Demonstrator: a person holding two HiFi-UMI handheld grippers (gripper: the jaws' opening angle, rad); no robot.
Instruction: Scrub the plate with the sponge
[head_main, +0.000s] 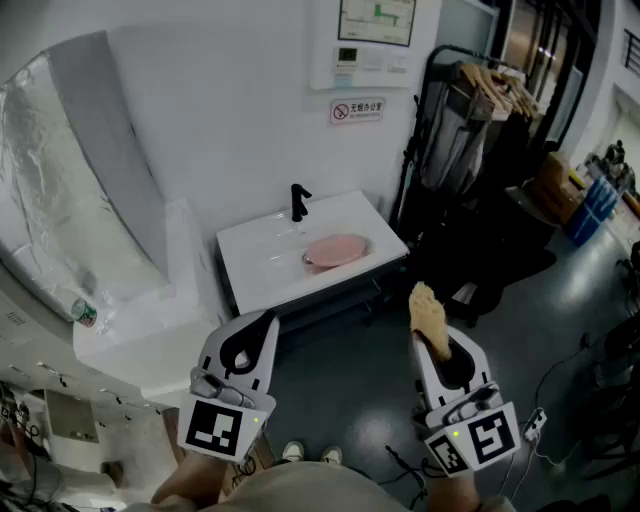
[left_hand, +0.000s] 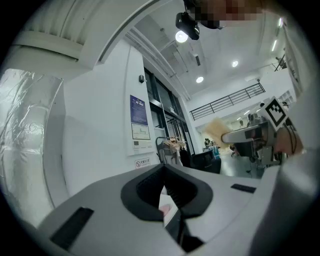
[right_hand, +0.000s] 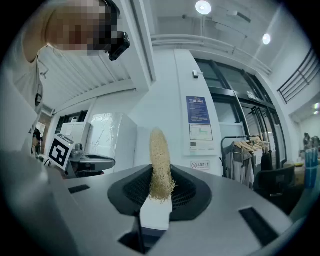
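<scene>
- Sponge (head_main: 430, 315) status?
- Pinched in the R tool (head_main: 437, 345). It's tan and fibrous, sticking out past the tips. Tool's approx. level, out over the dark floor (head_main: 345, 355).
- L tool (head_main: 262, 325)?
- Shut tight, empty, also level. It's left of the other one w/ a gap between them.
- Plate (head_main: 337, 250)?
- Pink, lying flat in the white sink (head_main: 250, 262) by the wall, just right of the black tap (head_main: 298, 202). Both tools are well short of it, no contact.
</scene>
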